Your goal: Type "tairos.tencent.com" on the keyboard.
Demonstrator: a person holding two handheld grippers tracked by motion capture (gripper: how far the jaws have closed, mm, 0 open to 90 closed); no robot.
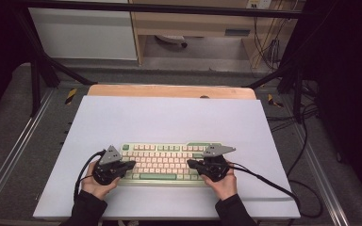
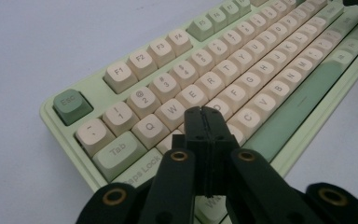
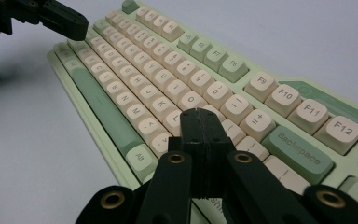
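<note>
From the high view, the green-and-cream keyboard (image 1: 167, 162) lies square on the near half of the white table mat (image 1: 169, 117), with the left gripper (image 1: 131, 165) over its left end and the right gripper (image 1: 191, 163) over its right, placed like two typing hands. In the left gripper view the jaws are pressed together into one blunt tip above the keys beside Caps Lock (image 2: 142, 171), apparently to poke a single key. The right gripper view shows the same closed tip, poised near Backspace (image 3: 297, 148).
</note>
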